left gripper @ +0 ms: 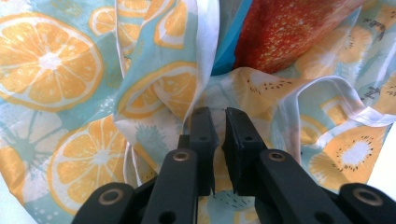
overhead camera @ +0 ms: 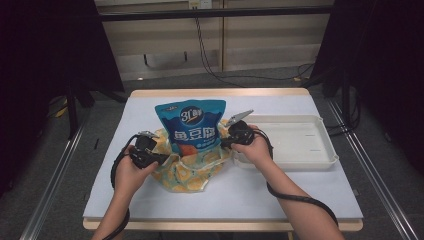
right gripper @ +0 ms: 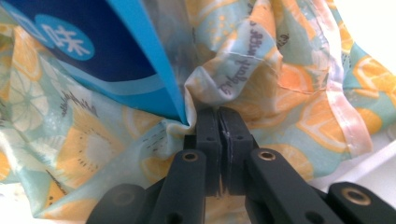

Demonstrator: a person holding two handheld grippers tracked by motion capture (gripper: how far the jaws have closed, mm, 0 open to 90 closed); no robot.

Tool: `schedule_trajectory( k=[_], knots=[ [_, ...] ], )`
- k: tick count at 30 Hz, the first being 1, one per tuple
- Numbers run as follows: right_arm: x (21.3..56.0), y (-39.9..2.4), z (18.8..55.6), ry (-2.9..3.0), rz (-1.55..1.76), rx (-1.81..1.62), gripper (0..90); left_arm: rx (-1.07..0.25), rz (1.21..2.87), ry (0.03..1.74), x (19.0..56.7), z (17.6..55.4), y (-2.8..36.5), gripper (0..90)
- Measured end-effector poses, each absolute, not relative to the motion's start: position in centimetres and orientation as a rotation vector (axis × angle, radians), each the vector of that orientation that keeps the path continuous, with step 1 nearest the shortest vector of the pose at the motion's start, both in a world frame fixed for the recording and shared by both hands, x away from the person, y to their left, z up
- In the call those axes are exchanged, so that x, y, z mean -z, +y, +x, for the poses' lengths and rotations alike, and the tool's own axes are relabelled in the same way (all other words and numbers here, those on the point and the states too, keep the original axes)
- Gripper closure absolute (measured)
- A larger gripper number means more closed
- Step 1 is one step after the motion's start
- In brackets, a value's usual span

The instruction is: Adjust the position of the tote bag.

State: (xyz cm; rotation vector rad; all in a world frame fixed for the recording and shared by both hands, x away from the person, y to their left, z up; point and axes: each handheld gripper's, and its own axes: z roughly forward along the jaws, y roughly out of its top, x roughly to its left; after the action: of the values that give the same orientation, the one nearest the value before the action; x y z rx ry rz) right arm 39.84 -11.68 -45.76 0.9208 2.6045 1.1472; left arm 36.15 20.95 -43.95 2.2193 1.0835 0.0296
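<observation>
Pouch (overhead camera: 191, 126) upright, long axis vertical

Before you stands a table (overhead camera: 320, 192) with a pale blue-white top and a wooden edge. At the right part of the frame a white tray (overhead camera: 327, 159) rests on it. The floor (overhead camera: 250, 80) is grey, and black cables (overhead camera: 210, 60) run over it. At the top is a beige wall panel (overhead camera: 270, 45). Dark curtains (overhead camera: 45, 60) close both sides, and metal rails (overhead camera: 50, 185) lie along the floor.
</observation>
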Motion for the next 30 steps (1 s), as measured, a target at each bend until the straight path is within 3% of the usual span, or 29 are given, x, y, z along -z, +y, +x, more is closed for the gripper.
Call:
schedule_trajectory(
  k=[7,14,21,24,30],
  knots=[
    [45.8,-11.6,39.9,2.618,0.925,-1.133,84.1,-0.030,2.225,1.081,43.8,36.1,21.4,78.1],
    [44.8,-12.4,40.0,2.602,0.955,-1.139,74.0,-0.007,2.211,1.091,43.9,35.9,21.7,73.7],
    [43.0,-13.2,39.7,2.591,0.915,-1.144,52.2,-0.043,2.196,1.091,43.1,35.7,21.9,63.9],
    [42.2,-13.6,39.7,2.591,0.914,-1.143,36.5,-0.041,2.180,1.091,42.8,35.6,22.1,59.6],
    [40.6,-14.4,39.8,2.588,0.920,-1.168,23.8,-0.078,2.194,1.078,42.0,35.3,22.1,43.6]
  ],
)
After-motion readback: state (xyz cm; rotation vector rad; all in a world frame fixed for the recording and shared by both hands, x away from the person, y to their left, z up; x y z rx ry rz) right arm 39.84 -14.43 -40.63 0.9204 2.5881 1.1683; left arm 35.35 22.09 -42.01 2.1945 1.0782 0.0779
